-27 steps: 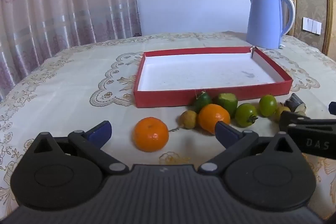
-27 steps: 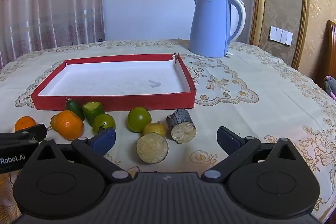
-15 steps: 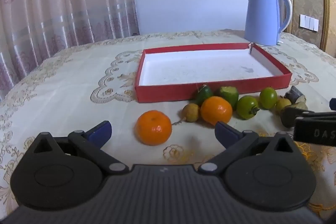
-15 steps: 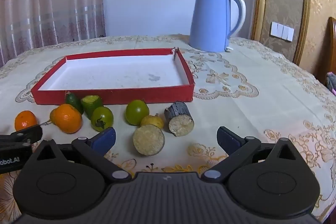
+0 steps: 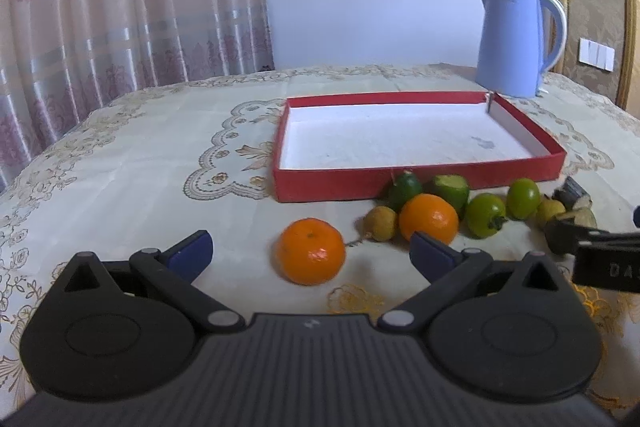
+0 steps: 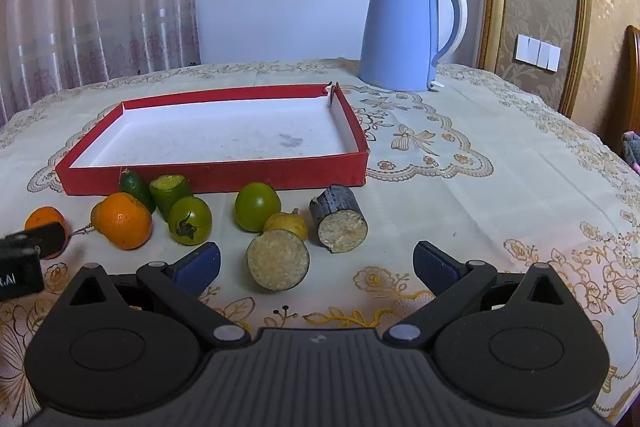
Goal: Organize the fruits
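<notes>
A lace-patterned cream tablecloth (image 5: pixel 140 163) carries an empty red-walled cardboard tray (image 5: pixel 332 185); all fruit lies before it. Over the last second the left gripper (image 5: pixel 310 251) closed in on the orange mandarin (image 5: pixel 311 251); right gripper (image 6: pixel 316 263) likewise advanced. Both jaws spread, empty. Rightmost fruit is partly hidden.

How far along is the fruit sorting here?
Nothing looks done: the red tray holds no fruit. Nothing is in hand: the left claw and right claw are both open. Left: the oranges, green fruits and cut pieces lie on the tablecloth.
</notes>
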A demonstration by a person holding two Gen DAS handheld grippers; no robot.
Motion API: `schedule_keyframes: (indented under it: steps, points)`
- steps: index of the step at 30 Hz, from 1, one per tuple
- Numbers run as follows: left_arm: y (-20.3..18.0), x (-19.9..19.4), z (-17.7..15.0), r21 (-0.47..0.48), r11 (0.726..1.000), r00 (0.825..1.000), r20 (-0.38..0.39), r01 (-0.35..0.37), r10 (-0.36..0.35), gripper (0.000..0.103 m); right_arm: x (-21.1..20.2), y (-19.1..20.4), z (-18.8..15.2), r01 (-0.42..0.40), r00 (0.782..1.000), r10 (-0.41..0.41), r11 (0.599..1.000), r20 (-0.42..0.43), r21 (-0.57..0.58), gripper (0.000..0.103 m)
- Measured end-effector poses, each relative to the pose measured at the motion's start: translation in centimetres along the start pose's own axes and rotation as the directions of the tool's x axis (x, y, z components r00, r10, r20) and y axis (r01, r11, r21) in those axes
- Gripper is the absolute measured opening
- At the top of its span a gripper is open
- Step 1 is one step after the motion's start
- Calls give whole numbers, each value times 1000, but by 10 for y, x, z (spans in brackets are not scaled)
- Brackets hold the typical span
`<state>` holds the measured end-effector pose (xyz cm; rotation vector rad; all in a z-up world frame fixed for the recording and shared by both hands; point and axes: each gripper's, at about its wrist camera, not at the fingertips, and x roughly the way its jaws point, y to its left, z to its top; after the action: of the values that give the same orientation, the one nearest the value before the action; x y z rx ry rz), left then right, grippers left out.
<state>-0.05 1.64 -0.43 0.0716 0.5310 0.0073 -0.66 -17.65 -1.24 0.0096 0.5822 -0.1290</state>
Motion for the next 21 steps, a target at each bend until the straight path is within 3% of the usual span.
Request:
schedule_keyframes:
  steps: [21]
  points:
    - [12, 21, 1, -34, 999, 999, -36, -12, 11, 103, 1, 1, 2, -3, 1000, 3, 1000, -4, -7, 103]
